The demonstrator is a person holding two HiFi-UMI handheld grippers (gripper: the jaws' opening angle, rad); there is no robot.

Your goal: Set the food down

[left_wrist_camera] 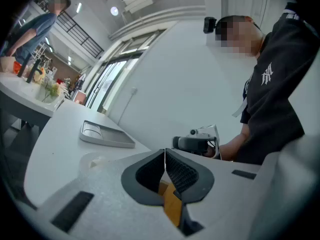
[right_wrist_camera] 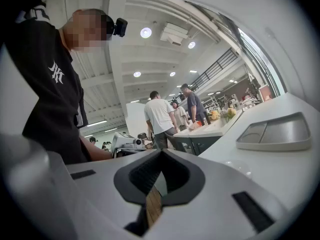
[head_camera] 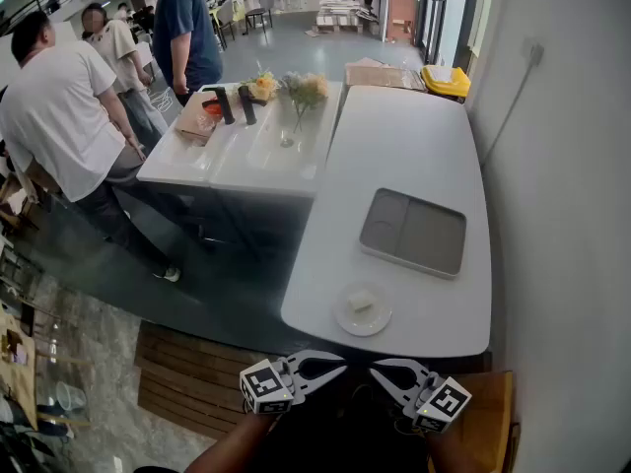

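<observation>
A small pale piece of food (head_camera: 361, 302) lies on a round white plate (head_camera: 345, 321) near the front edge of the long white table (head_camera: 414, 146). Behind it sits an empty grey two-compartment tray (head_camera: 412, 233) (left_wrist_camera: 107, 134) (right_wrist_camera: 275, 131). Both grippers hang below the table's front edge, tips pointing at each other. The left gripper (head_camera: 342, 367) (left_wrist_camera: 165, 152) is shut with nothing between its jaws. The right gripper (head_camera: 375, 368) (right_wrist_camera: 160, 152) is also shut and empty. The plate (left_wrist_camera: 95, 160) (right_wrist_camera: 240, 167) shows faintly over each gripper's body.
A second white table (head_camera: 237, 156) adjoins at the left, carrying a vase of flowers (head_camera: 301, 97), two dark bottles (head_camera: 223, 104) and a board. Several people (head_camera: 59, 116) stand by it. A white wall (head_camera: 562, 166) runs along the right. A wooden seat (head_camera: 488, 412) is at the bottom right.
</observation>
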